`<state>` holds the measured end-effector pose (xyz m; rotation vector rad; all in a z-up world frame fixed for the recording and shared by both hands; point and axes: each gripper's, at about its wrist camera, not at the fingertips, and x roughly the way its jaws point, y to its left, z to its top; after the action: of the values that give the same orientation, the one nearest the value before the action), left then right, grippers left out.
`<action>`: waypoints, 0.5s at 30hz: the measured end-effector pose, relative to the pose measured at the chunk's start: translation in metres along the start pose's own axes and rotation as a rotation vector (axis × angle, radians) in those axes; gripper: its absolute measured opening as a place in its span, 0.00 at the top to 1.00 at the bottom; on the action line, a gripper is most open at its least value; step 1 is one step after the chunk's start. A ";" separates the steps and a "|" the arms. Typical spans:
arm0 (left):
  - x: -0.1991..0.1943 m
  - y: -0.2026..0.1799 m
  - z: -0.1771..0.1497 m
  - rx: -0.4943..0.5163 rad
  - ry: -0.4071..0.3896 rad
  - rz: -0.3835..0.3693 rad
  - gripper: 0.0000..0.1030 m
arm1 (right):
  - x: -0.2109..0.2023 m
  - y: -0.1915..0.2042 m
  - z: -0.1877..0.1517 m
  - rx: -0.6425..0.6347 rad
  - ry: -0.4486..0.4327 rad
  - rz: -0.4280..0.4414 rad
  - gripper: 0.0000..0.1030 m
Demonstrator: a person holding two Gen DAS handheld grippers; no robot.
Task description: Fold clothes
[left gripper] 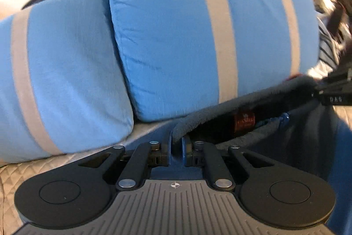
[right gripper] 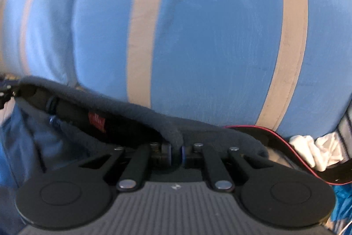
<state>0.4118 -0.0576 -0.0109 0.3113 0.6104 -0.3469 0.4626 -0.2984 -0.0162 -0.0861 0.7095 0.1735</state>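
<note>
A dark grey fleece garment [left gripper: 242, 102] with a red label [left gripper: 245, 121] and blue lining hangs stretched between my two grippers, in front of the cushions. My left gripper [left gripper: 176, 144] is shut on one end of its upper edge. The same fleece garment [right gripper: 123, 111] runs across the right wrist view, where my right gripper [right gripper: 176, 152] is shut on the other end of that edge. The right gripper [left gripper: 330, 91] also shows at the far right of the left wrist view, holding the fleece taut. The red label [right gripper: 96, 121] shows inside the collar.
Two blue cushions with grey stripes [left gripper: 198, 36] [left gripper: 55, 72] lean behind the garment on a quilted beige cover [left gripper: 13, 175]. The big blue cushion [right gripper: 198, 36] fills the right wrist view. White crumpled fabric [right gripper: 316, 151] and a black piece with red piping [right gripper: 286, 147] lie at the right.
</note>
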 end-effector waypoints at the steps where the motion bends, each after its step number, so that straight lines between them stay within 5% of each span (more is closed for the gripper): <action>1: -0.005 -0.004 -0.009 0.011 -0.002 0.006 0.91 | -0.006 0.004 -0.008 -0.024 -0.010 -0.002 0.91; 15: -0.019 -0.061 -0.061 0.299 0.107 0.071 0.91 | -0.015 0.059 -0.088 -0.465 0.016 -0.061 0.91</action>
<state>0.3421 -0.0847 -0.0581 0.6402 0.6515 -0.3549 0.3839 -0.2545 -0.0737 -0.5534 0.6709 0.2775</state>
